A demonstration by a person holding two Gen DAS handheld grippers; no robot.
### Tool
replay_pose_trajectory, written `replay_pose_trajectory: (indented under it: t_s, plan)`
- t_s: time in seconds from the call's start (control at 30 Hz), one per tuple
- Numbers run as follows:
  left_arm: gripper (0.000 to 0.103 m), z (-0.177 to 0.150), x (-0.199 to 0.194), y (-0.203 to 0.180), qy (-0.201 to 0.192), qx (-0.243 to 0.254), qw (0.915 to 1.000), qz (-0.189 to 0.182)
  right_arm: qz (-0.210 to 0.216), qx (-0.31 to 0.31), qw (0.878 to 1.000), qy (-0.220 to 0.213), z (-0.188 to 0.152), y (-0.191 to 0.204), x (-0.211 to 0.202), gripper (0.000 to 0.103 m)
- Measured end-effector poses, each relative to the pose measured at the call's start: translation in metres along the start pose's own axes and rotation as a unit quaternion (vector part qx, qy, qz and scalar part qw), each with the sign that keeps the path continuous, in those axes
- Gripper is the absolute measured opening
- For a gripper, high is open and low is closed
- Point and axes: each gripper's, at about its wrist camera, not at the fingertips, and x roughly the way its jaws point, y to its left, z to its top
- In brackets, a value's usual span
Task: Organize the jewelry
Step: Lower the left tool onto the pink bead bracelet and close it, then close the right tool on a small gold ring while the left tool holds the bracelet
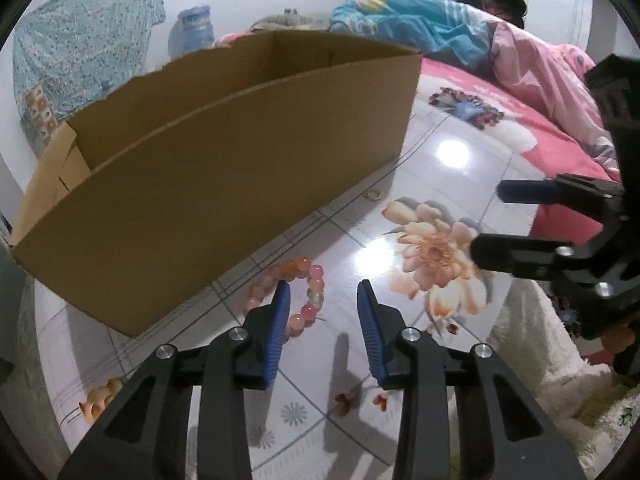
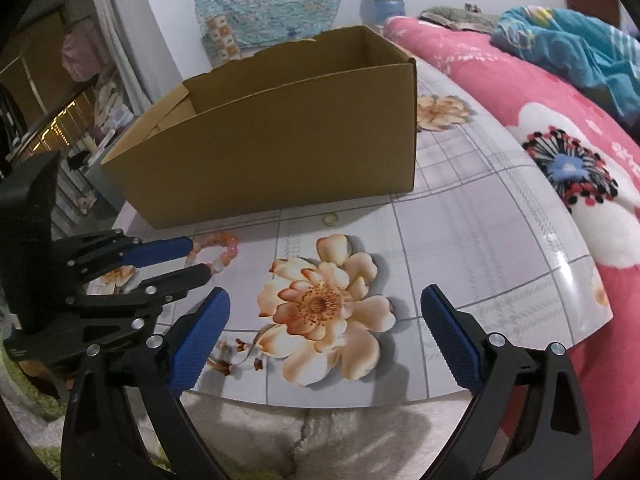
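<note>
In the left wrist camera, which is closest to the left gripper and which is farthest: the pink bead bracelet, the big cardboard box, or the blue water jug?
From the left gripper:
1. Pink and orange bead bracelet, at the fingertips on the table.
2. Open brown cardboard box, behind the bracelet, to the left.
3. Blue plastic water jug, far back by the wall.

Bracelet: pink, orange, pale beads. Box: plain brown cardboard. Tabletop: white, grey grid lines, peach-orange flower prints. Bedspread: pink, white blossoms, red-black-blue centres. Gripper pads: blue on black.
</note>
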Motion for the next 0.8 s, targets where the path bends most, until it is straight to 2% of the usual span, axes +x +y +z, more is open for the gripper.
replay_pose_trajectory:
  t_s: [0.13, 0.2, 0.27, 0.43, 0.8]
  plan:
    - [0.031, 0.002, 0.012, 0.007, 0.021, -0.008, 0.9997, 0.010, 0.001, 0.004, 1.000, 0.001, 0.002, 0.000, 0.001, 0.091]
    - [0.027, -0.002, 0.017, 0.013, 0.035, -0.015, 0.9992, 0.013, 0.000, 0.005, 1.000, -0.002, 0.000, 0.001, -0.001, 0.091]
    - [0.026, 0.002, 0.019, 0.013, 0.030, -0.015, 0.9993, 0.017, 0.000, 0.007, 1.000, -0.003, 0.000, 0.000, -0.001, 0.091]
    - [0.009, 0.001, 0.014, 0.015, 0.027, 0.000, 0.9993, 0.027, 0.005, 0.021, 1.000, -0.009, -0.003, -0.007, -0.004, 0.088]
    - [0.009, -0.007, 0.007, 0.020, 0.028, -0.012, 0.9990, 0.032, 0.010, 0.041, 0.999, -0.019, 0.001, -0.016, -0.009, 0.080]
